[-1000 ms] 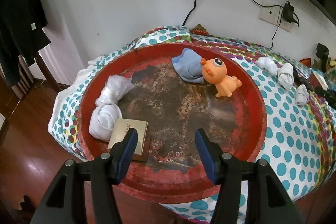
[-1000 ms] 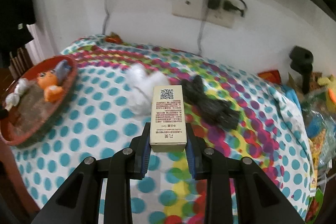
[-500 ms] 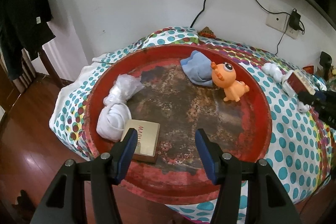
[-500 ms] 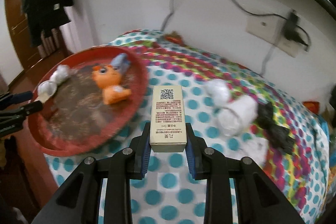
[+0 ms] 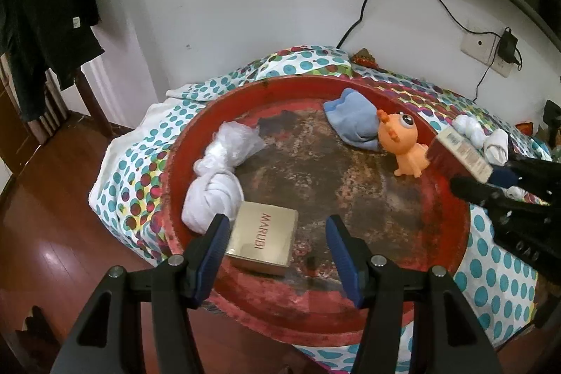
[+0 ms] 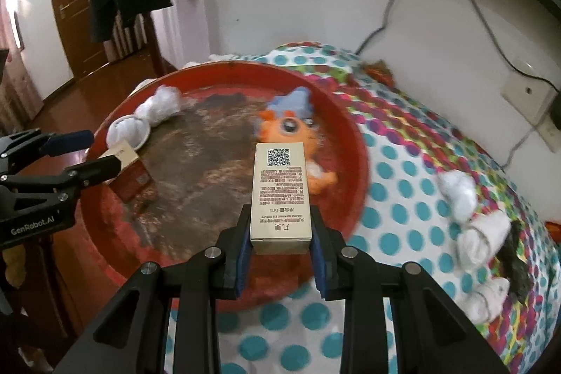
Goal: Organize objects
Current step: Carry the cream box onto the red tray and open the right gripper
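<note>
Left wrist view
Left gripper (image 5: 277, 244): fingers spread wide, nothing held, poised over the near rim of the red tray (image 5: 452, 198).
Gold box (image 5: 261, 242): flat on the tray floor near that rim, just beside the left finger (image 5: 214, 244).
White bundle (image 5: 214, 195): touching the box, against the tray's left wall.
Open room: the rusty middle of the tray, between the box and the orange toy (image 5: 403, 142).
Right gripper (image 5: 491, 177): seen at the tray's right edge.

Right wrist view
Right gripper (image 6: 280, 255): fingers closed on the tall carton (image 6: 282, 195), which is held above the tray's (image 6: 354, 142) near side.
Surface edge: spotted cloth (image 6: 396, 170) to the right, with white rolls (image 6: 484, 233) and a dark item (image 6: 515, 262).
</note>
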{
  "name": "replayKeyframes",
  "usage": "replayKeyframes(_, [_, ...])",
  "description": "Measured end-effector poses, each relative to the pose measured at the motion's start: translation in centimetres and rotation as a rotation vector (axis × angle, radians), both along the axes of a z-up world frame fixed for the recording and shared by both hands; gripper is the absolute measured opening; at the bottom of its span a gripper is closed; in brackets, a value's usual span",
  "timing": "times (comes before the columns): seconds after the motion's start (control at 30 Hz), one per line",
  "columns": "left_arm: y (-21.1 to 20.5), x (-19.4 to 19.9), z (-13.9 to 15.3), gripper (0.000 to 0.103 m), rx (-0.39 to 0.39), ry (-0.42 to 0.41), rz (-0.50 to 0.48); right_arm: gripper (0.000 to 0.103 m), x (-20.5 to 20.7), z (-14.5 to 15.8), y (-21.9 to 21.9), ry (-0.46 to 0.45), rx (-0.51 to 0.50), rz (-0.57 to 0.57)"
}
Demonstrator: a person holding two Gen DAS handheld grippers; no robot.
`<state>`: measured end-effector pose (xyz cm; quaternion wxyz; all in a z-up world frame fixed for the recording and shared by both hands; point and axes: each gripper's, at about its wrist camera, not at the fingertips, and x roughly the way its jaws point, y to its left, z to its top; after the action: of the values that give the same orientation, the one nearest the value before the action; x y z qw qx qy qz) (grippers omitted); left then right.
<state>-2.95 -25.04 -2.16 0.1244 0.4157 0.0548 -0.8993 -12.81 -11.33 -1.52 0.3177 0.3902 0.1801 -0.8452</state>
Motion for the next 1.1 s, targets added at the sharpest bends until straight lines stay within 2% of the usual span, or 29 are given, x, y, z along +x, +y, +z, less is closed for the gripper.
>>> replayKeyframes(0.53, [-4.6, 1.2, 0.8, 0.058, 0.075, 0.032, 0.099, 0.028, -1.3, -2.6, -7.6, -0.072, 0.010, 0.060])
replayKeyframes(0.7, [-5.0, 1.3, 0.5, 0.058, 0.100, 0.027, 0.104, 0.028, -1.6, -3.4, -8.2, -0.072, 0.032, 0.056])
replayKeyframes(1.1, [-4.6, 0.8, 0.0, 0.058, 0.099, 0.003, 0.093, 0.028, -1.9, -4.1, -7.7, -0.070, 0.037, 0.038])
